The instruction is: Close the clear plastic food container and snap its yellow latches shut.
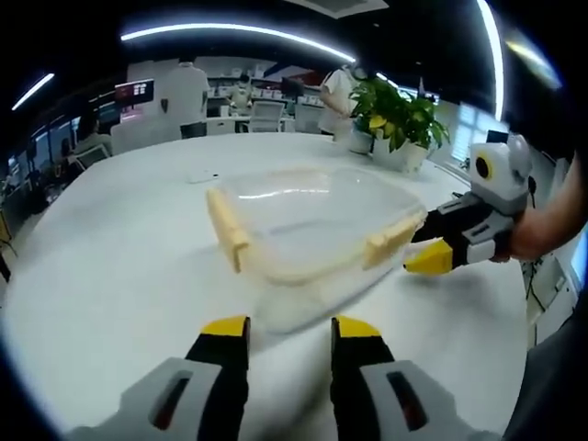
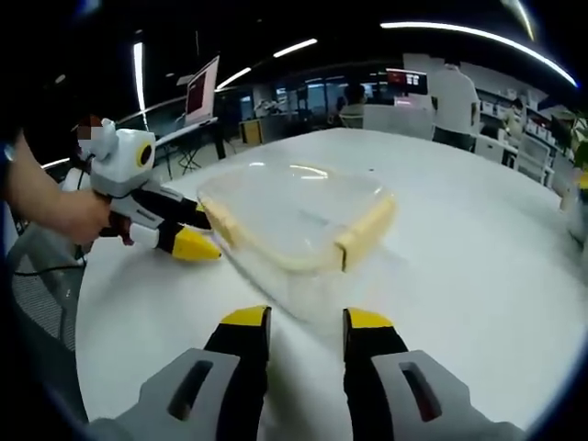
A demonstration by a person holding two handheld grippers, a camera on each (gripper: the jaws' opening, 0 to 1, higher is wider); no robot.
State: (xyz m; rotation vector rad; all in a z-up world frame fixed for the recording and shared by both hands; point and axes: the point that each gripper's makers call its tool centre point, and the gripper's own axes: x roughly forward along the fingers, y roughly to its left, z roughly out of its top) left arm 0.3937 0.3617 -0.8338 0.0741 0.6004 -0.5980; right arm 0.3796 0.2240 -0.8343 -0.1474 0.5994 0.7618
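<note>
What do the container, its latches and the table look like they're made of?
Container: clear, glossy plastic by the look; the table shows through it and ceiling lights glint on its lid.
Latches: opaque pale yellow, matte, probably plastic.
Table: smooth white top with a soft sheen; laminate or painted, I cannot tell which.

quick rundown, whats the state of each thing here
container: on the white table, lid tilted, not pressed flat
yellow latches: unsnapped, sticking out
left gripper: open, empty, short of the container
right gripper: open, empty
potted plant: upright at the table edge
</note>
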